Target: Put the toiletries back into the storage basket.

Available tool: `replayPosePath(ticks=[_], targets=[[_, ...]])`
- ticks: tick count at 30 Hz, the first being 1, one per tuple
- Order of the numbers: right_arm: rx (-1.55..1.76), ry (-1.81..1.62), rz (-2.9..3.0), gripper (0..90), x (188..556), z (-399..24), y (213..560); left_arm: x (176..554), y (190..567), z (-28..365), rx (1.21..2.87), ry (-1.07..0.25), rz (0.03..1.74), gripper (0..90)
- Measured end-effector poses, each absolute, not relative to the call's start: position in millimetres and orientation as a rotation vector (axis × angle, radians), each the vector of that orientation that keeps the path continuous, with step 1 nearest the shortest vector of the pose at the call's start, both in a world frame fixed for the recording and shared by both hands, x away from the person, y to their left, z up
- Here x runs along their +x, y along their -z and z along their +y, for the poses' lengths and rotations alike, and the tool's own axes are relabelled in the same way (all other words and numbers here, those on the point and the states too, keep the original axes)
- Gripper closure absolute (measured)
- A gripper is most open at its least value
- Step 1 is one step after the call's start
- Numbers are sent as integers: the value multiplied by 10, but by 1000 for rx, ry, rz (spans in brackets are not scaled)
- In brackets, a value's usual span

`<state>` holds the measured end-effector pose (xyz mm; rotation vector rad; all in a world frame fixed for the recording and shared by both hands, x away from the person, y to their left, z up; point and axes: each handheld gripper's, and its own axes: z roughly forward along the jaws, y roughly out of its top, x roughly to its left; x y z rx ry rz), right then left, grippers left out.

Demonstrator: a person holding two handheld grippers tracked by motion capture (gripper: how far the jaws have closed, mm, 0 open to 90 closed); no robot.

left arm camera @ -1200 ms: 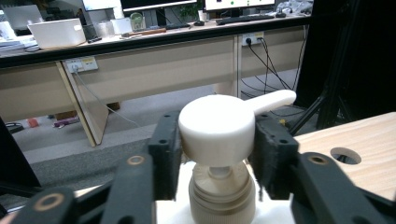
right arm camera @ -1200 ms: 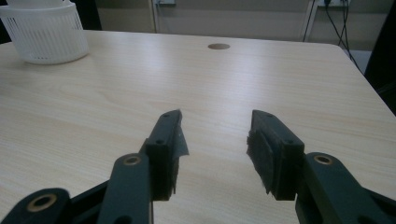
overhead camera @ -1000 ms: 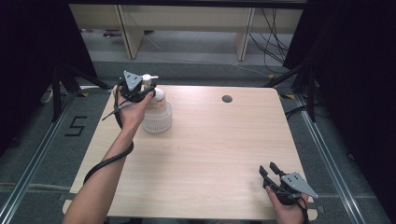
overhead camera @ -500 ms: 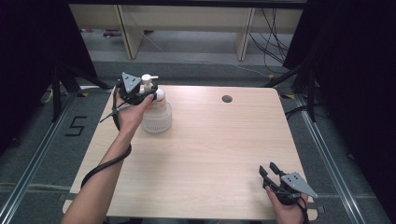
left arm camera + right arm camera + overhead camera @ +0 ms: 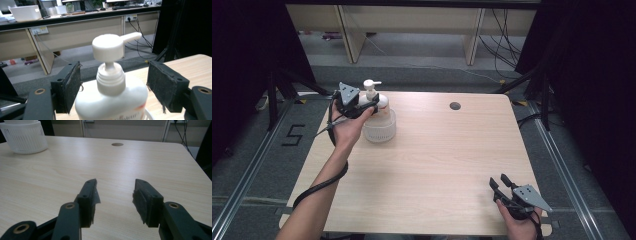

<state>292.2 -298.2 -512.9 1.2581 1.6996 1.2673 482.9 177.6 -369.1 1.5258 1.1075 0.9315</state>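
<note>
Tabletop of pale wood-grain laminate (image 5: 437, 165) carries a white ribbed plastic basket (image 5: 379, 129) near its far left corner, and a white plastic pump bottle (image 5: 376, 100) stands upright inside it. The left gripper (image 5: 113, 90) has just been opening its jaws: a second ago they sat close against the bottle, and now both pads (image 5: 71, 86) stand clear of the neck with the bottle between them, untouched. That reads as a release, so the bottle looks delivered into the basket. The left hand (image 5: 346, 127) reaches level from the bottle's near left side. The right gripper (image 5: 502, 188) rests near the table's near right edge, jaws spread, holding nothing.
</note>
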Motion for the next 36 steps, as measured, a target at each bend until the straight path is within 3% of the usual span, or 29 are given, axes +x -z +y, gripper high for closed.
replayPosePath(ticks=[36], targets=[[1262, -1331, 1680, 532, 2936, -2970, 5144, 4084, 4067, 2004, 1559, -882, 1049, 258]])
